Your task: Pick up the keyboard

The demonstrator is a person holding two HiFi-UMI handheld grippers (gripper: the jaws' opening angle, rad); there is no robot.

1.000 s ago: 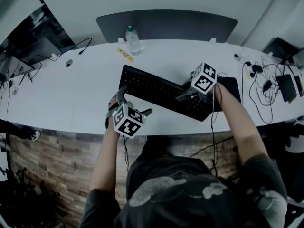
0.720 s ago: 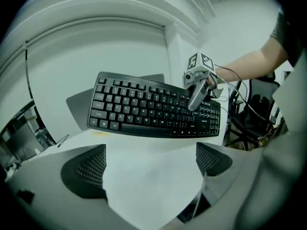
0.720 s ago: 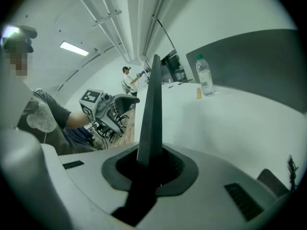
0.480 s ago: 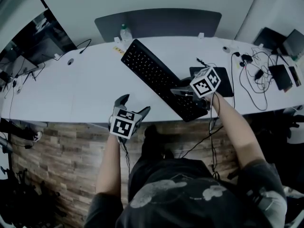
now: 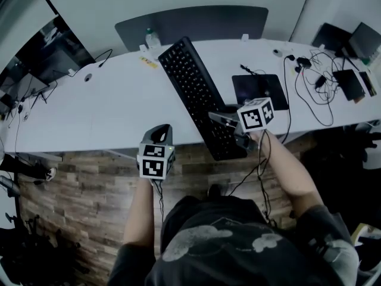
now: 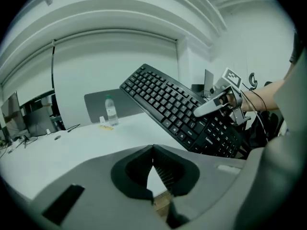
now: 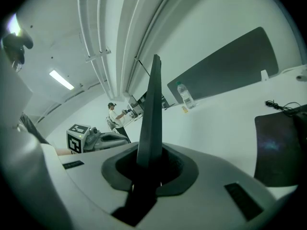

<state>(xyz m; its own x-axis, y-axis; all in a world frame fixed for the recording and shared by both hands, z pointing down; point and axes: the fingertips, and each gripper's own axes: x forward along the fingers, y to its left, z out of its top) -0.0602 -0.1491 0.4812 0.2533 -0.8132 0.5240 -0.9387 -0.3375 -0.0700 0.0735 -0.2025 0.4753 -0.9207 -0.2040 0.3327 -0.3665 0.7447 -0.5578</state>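
Note:
The black keyboard [image 5: 193,88] hangs tilted above the white desk [image 5: 107,112], its far end toward the back panel. My right gripper [image 5: 223,121] is shut on its near end; in the right gripper view the keyboard [image 7: 152,109] stands edge-on between the pads. In the left gripper view the keyboard [image 6: 182,109] floats at the right with the right gripper [image 6: 216,102] clamped on it. My left gripper [image 5: 159,134] is shut and empty over the desk's front edge, apart from the keyboard; its jaws [image 6: 153,150] meet with nothing between them.
A water bottle [image 5: 152,38] stands at the back by the dark divider panel [image 5: 196,19]. A black mouse pad [image 5: 260,89] lies right of the keyboard, cables and devices [image 5: 315,82] beyond it. A monitor [image 5: 41,52] sits far left. A person [image 7: 113,115] stands far off.
The right gripper has raised the keyboard off the desk and swung it end-on toward the back. The left gripper drew back to the desk's front edge and went from open to shut.

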